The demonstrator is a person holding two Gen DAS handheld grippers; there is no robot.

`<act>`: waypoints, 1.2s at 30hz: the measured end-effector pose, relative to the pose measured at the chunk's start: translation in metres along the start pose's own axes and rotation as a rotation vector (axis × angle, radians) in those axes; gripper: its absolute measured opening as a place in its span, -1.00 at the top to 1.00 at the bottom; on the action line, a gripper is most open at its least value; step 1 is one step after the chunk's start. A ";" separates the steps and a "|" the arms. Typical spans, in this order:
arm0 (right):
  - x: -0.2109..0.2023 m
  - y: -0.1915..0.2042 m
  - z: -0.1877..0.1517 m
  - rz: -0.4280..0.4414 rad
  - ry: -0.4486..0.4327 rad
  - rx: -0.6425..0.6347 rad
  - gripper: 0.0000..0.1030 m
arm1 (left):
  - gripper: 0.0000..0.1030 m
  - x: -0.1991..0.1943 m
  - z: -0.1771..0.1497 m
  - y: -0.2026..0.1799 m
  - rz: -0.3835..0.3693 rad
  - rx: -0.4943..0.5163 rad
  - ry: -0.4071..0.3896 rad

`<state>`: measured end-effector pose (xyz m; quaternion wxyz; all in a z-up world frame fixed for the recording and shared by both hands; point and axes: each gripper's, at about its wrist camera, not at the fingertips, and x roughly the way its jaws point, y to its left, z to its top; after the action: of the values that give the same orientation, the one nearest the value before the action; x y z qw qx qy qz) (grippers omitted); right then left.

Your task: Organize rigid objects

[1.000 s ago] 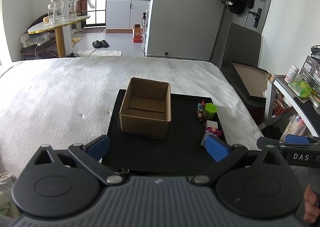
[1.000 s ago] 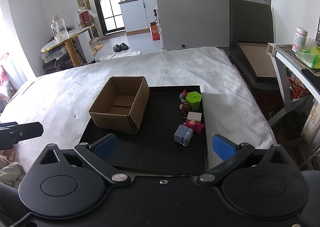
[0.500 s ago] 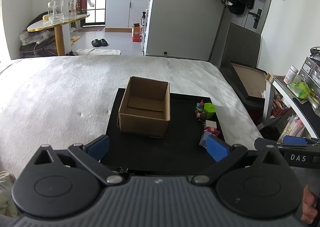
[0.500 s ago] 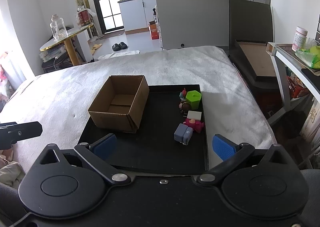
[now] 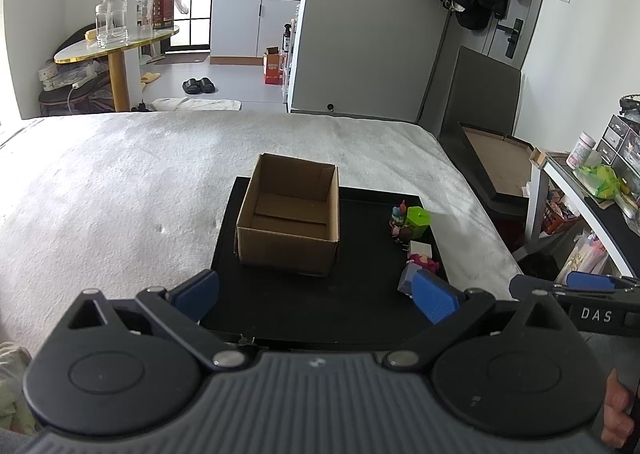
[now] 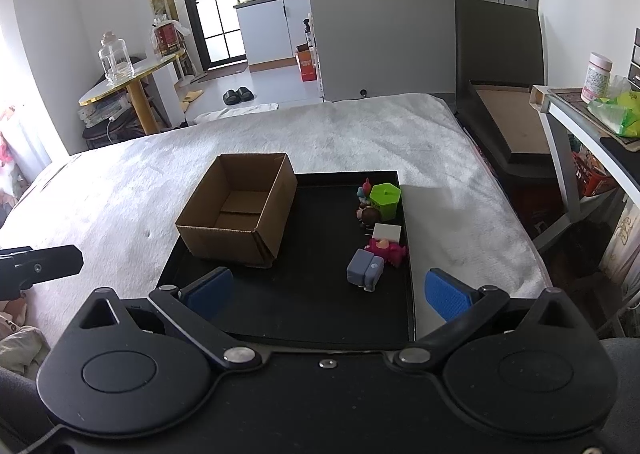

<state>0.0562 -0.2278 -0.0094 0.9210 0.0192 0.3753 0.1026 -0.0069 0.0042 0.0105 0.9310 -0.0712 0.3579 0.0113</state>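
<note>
An open, empty cardboard box (image 5: 289, 221) (image 6: 240, 210) stands on the left half of a black tray (image 5: 360, 306) (image 6: 320, 310) on a white bed. Along the tray's right side sit small toys: a green hexagonal block (image 6: 385, 199) (image 5: 418, 220), a brown-headed figure (image 6: 368, 215), a white card (image 6: 386, 232), a pink figure (image 6: 387, 250) and a grey-blue block (image 6: 365, 269). My left gripper (image 5: 316, 294) hovers open over the tray's near edge, nothing between its blue pads. My right gripper (image 6: 326, 292) is open too, just short of the grey-blue block.
The white bed cover (image 5: 120, 182) spreads wide to the left and behind the tray. A dark chair and framed board (image 6: 504, 114) stand right of the bed, with a white shelf unit (image 6: 580, 126) holding a jar and bags. A round table (image 5: 116, 46) stands far left.
Both views have drifted slightly; the box and toys sit a little higher and farther in frame. Both grippers stay open and nothing on the tray has moved.
</note>
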 end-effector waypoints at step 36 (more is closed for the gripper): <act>0.047 -0.007 -0.002 0.020 0.035 0.017 -1.00 | -0.99 0.056 0.008 0.017 0.031 -0.038 0.060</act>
<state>0.0888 -0.2249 -0.0437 0.9131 0.0289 0.3919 0.1089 0.0385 0.0206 -0.0230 0.9181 -0.0837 0.3863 0.0302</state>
